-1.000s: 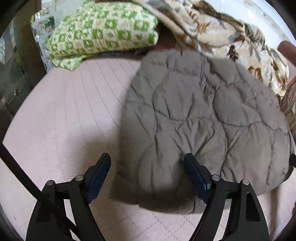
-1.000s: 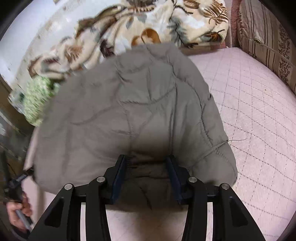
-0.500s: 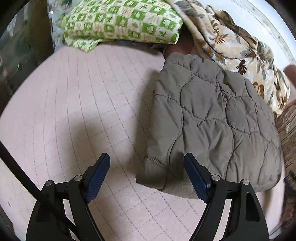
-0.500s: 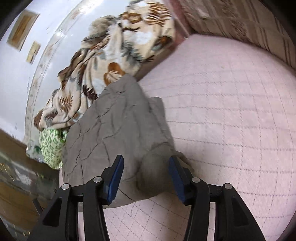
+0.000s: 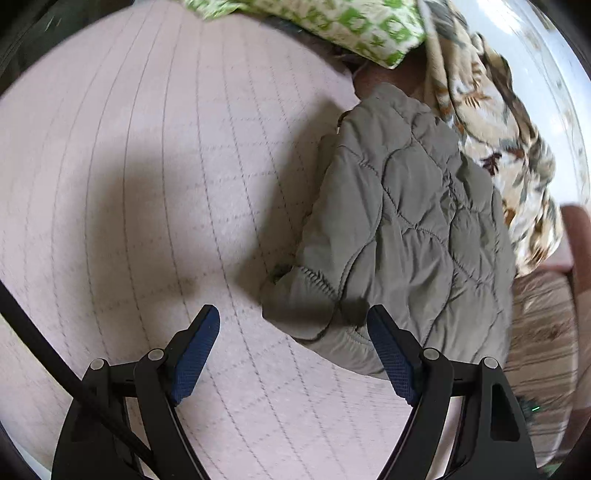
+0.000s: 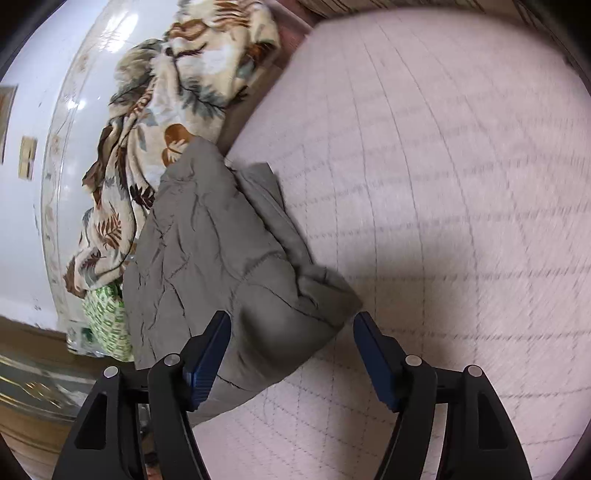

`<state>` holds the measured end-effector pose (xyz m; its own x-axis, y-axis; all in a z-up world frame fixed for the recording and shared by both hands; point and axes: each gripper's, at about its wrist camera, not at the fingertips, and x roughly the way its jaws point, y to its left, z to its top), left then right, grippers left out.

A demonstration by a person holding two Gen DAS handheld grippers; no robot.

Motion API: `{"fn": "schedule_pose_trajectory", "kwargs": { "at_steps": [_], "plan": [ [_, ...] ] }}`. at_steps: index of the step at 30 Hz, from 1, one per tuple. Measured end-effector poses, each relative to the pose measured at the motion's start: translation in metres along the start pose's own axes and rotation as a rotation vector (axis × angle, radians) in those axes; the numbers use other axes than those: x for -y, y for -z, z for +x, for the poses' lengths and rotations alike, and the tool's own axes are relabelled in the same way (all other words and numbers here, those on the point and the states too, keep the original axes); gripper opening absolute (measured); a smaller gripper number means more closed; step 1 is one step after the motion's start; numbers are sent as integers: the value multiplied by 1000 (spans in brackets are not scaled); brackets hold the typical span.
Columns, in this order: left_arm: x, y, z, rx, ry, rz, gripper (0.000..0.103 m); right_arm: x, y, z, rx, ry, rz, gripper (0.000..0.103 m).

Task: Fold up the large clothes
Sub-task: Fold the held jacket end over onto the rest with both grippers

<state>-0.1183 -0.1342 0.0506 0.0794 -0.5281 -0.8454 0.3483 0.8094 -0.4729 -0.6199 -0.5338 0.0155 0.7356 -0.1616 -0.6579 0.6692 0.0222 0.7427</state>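
Since a second ago the jacket [image 5: 402,229] has gone from spread wide and lifted in front of both cameras to lying folded on the bed [image 5: 155,184], and the right hand-held gripper [image 6: 290,354], then pinched on its hem, is opening its jaws with a corner of the cloth lying loose between them, the pads off it. The left hand-held gripper [image 5: 293,354] stands wide as before, with nothing held; the near corner of the jacket lies just beyond its right finger. The bed is covered in a pale pink quilt stitched in a grid of thin lines. The jacket is a grey-olive padded thing with wavy quilting and puffy panels, resting toward the far side of the bed. Behind it lies a rumpled cream blanket [image 6: 166,122] printed with brown and grey leaves, and beside that a green-and-white patterned pillow [image 5: 365,29]. A glossy white wall [image 6: 22,236] rises beyond.
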Motion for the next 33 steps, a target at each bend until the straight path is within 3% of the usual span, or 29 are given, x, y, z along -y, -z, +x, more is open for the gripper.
{"fn": "schedule_pose_trajectory", "kwargs": {
  "at_steps": [9, 16, 21, 23, 24, 28, 30, 33],
  "plan": [
    [-11, 7, 16, -34, 107, -111, 82, 3, 11, 20, -11, -15, 39, 74],
    [-6, 7, 39, -8, 180, -159, 83, 8, 13, 33, 14, -55, 101, 77],
    [-3, 4, 51, 26, 182, -168, 86, 5, 14, 43, 69, -77, 113, 80],
    [3, 3, 51, 45, 165, -135, 86, 1, 14, 45, 77, -74, 107, 80],
    [9, 3, 51, 58, 146, -99, 80, 0, 13, 46, 79, -73, 100, 76],
    [33, 3, 39, 131, 53, 57, 55, -9, 13, 46, 80, -35, 25, 48],
    [47, 4, 35, 168, -6, 135, 49, -32, 15, 40, 108, 46, -117, 39],
    [75, 14, 31, 257, -164, 311, 44, -68, 30, 38, 171, 200, -363, 34]
  ]
}}
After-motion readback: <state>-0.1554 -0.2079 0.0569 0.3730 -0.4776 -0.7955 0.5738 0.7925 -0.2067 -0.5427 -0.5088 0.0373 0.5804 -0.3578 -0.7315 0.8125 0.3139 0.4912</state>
